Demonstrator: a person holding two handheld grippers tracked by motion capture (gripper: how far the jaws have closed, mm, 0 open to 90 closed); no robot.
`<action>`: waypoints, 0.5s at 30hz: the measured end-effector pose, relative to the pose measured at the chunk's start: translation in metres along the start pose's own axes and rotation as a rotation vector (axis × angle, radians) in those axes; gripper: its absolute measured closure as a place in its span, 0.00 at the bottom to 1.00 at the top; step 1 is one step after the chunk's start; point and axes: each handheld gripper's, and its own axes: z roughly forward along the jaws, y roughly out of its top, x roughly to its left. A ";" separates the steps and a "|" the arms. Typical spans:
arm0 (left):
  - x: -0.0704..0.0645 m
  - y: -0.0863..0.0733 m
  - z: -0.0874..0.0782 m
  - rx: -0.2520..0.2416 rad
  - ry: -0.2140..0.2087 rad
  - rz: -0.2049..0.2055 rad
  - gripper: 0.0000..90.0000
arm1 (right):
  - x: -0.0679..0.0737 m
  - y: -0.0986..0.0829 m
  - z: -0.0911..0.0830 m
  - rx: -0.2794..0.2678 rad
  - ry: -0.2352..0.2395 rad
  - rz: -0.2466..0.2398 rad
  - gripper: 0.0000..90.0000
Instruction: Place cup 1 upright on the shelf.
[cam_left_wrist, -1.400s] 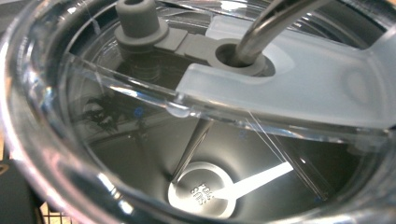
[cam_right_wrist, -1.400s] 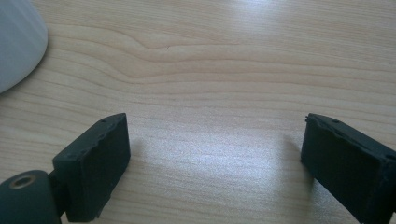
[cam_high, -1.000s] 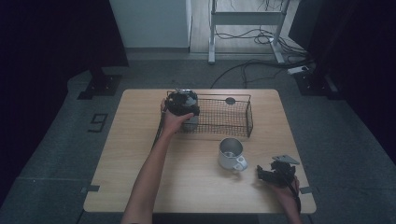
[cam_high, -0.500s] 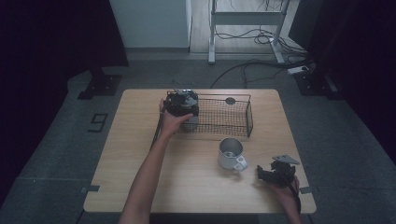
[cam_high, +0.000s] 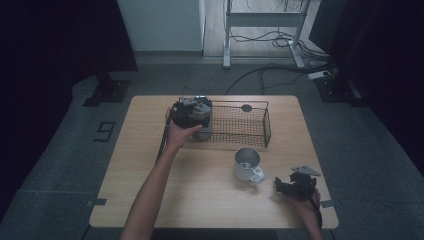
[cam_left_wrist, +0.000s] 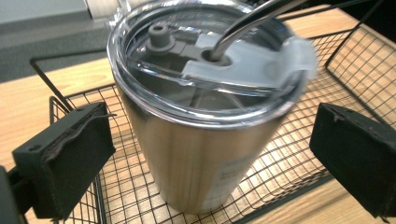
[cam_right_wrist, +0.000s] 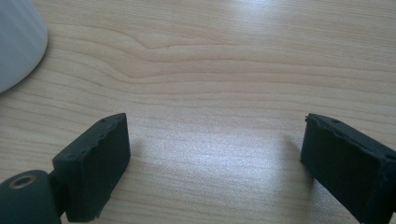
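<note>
- Tumbler (cam_left_wrist: 201, 135): stands upright inside the wire basket (cam_left_wrist: 299, 135), at the basket's left end as the high view has it; sits between the two black jaws of the left gripper (cam_left_wrist: 210, 154), a gap showing on each side, neither pad touching its wall.
- Left gripper: jaws spread wide; seen in the high view (cam_high: 192, 112) over the basket's left end, held in the person's left hand (cam_high: 179, 134).
- Right gripper (cam_right_wrist: 215, 163): jaws wide apart over bare table (cam_right_wrist: 224, 70), nothing between them; well apart from the tumbler, near the table's front right corner (cam_high: 295, 186).
- View differences: left gripper view gives the lid detail; high view adds a white mug (cam_high: 247, 165) between basket and right gripper.
- Appearance: brushed steel body, clear lid, metal straw (cam_left_wrist: 243, 21) through the lid's opening.
</note>
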 end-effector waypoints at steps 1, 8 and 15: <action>-0.001 0.000 -0.002 -0.001 -0.005 0.004 0.00 | 0.000 0.000 0.000 0.000 0.000 0.000 0.09; -0.007 -0.005 -0.019 -0.022 -0.030 0.024 0.00 | 0.000 0.000 0.000 0.000 0.000 0.000 0.09; -0.005 -0.018 -0.037 -0.027 -0.058 0.027 0.00 | 0.000 0.001 0.001 0.001 -0.003 0.004 0.09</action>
